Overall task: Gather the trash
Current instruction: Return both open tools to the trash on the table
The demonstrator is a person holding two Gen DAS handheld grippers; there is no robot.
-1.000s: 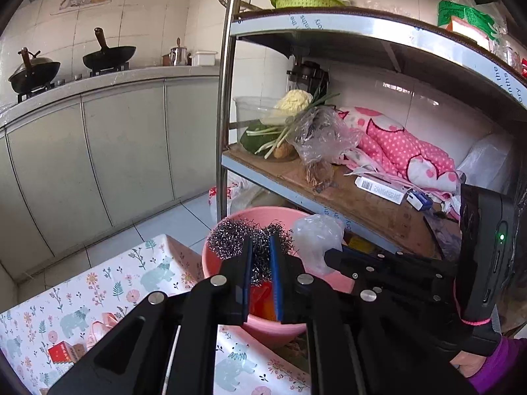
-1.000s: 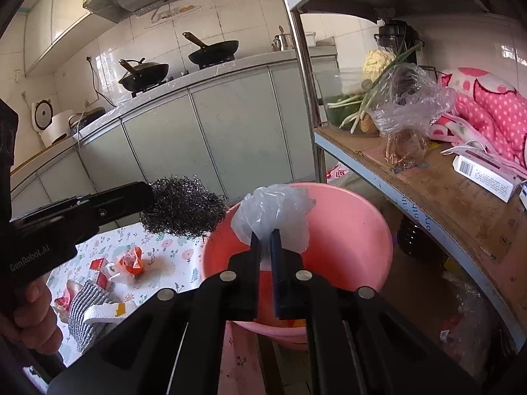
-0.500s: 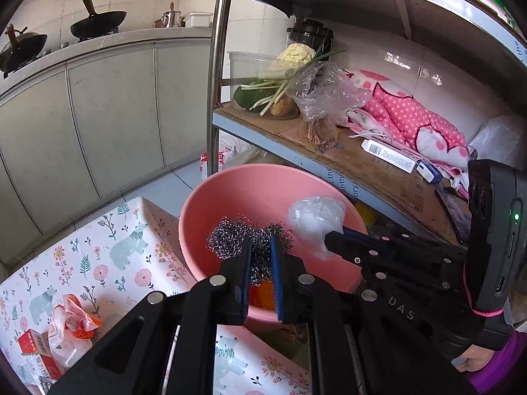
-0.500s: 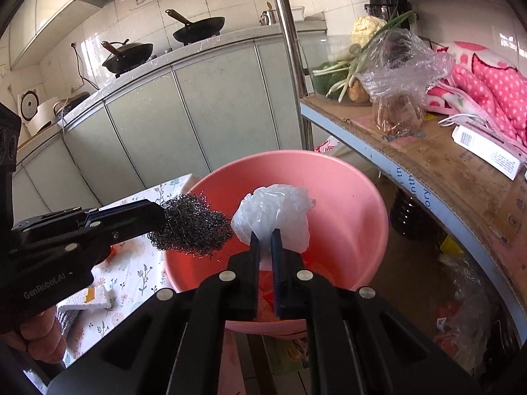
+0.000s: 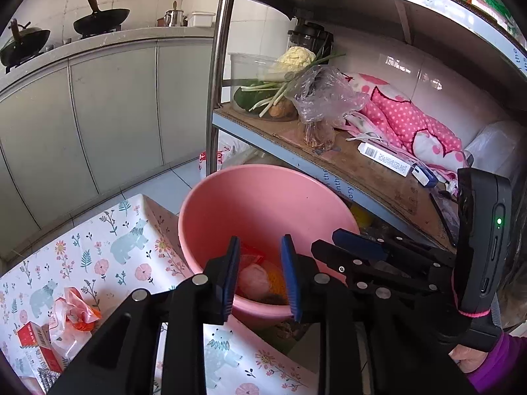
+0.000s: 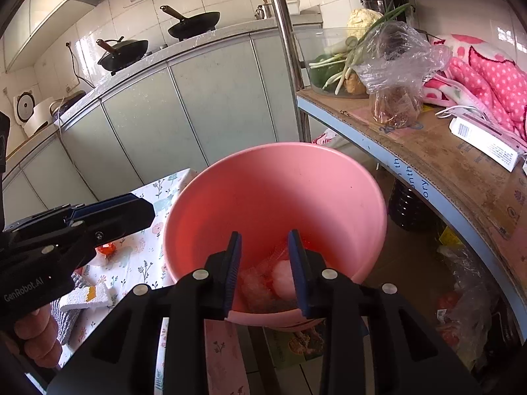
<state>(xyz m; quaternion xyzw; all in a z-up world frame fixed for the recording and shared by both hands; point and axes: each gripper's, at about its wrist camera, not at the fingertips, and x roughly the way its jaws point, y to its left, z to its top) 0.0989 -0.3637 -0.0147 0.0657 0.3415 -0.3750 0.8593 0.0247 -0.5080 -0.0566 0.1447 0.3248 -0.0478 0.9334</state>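
Observation:
A pink basin (image 5: 263, 204) (image 6: 280, 191) stands off the corner of the floral-cloth table (image 5: 98, 256). Above its near rim my left gripper (image 5: 260, 253) hangs with its jaws opening and nothing between them. My right gripper (image 6: 265, 243) is beside it over the basin, jaws also opening and empty. At the basin's bottom lie a crumpled clear plastic bag (image 6: 283, 279), a dark steel wool pad (image 6: 276, 306) and orange scraps. Each gripper shows in the other's view: the right gripper (image 5: 342, 237) and the left gripper (image 6: 141, 212).
On the table lie a crumpled wrapper (image 5: 72, 312), a red box (image 5: 33, 339) and a white foam piece (image 6: 89, 296). A metal shelf (image 5: 329, 171) close on the right holds vegetables, a plastic bag, pink cloth and a box. Grey cabinets with woks stand behind.
Both grippers have gone from shut to open. The steel wool left the left one and the plastic bag left the right one; both now lie in the basin. The left gripper sank a little.

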